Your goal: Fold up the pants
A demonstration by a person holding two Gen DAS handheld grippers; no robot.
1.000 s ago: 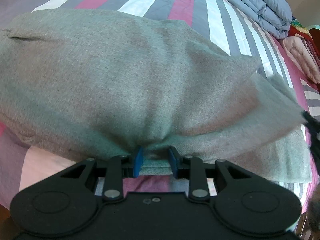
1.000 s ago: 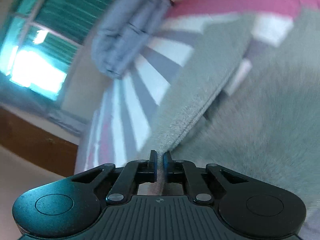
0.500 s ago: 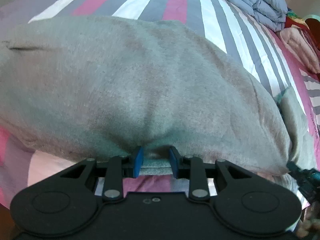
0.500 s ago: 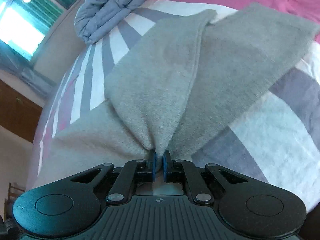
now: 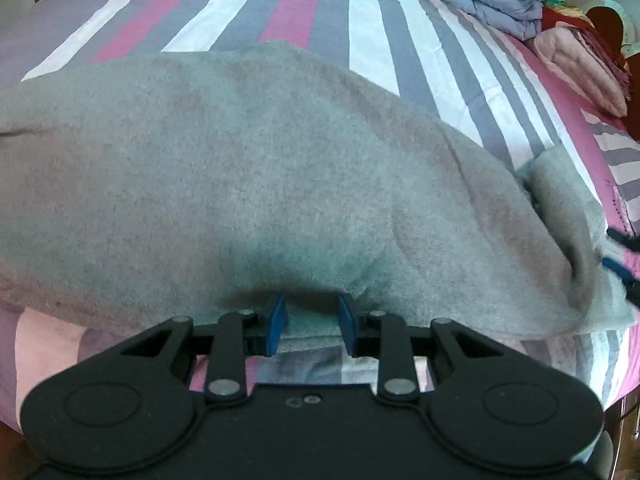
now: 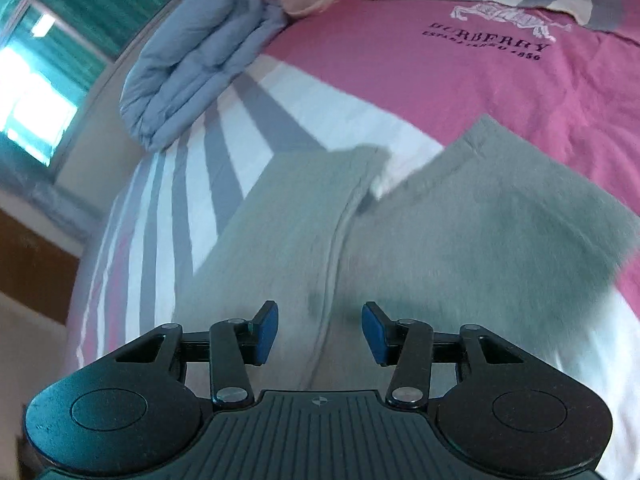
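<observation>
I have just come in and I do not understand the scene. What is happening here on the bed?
A person with a gripper in each hand is folding grey pants on a striped bed. The left gripper is at the near edge of the pants, its fingers apart with fabric between them. The right gripper is open above the pants and holds nothing.

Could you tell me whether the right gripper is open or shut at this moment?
Open. The right gripper has its blue pads spread wide, with the grey pants lying loose between them.
</observation>
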